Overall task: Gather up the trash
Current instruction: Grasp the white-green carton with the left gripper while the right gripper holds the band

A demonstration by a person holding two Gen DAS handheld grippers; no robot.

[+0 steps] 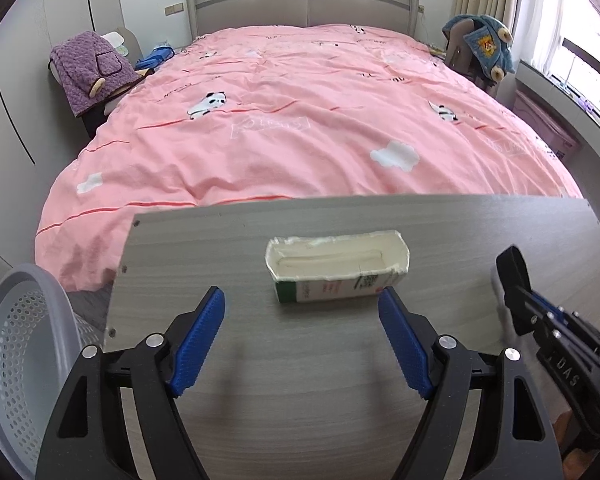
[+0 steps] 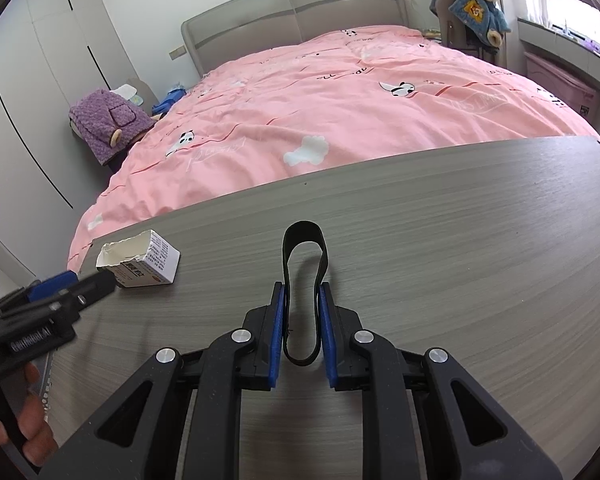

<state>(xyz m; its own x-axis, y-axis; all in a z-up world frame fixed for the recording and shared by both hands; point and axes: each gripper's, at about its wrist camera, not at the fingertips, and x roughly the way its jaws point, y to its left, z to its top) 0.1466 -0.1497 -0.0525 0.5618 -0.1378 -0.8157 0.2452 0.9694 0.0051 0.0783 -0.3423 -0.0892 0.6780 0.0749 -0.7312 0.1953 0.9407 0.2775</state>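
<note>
A torn-open white and green carton (image 1: 336,266) lies on its side on the grey wooden table (image 1: 300,360). My left gripper (image 1: 302,306) is open, just short of the carton, its blue fingers either side of it. The carton also shows in the right wrist view (image 2: 140,260), with the left gripper (image 2: 76,292) beside it. My right gripper (image 2: 303,292) is shut on a black band loop (image 2: 304,264), which sticks out past the fingertips over the table. It also shows at the right of the left wrist view (image 1: 512,276).
A grey perforated basket (image 1: 24,352) stands at the table's left edge. Behind the table is a bed with a pink duvet (image 1: 300,120). Chairs with a purple garment (image 1: 92,68) and a blue garment (image 1: 480,44) flank the bed.
</note>
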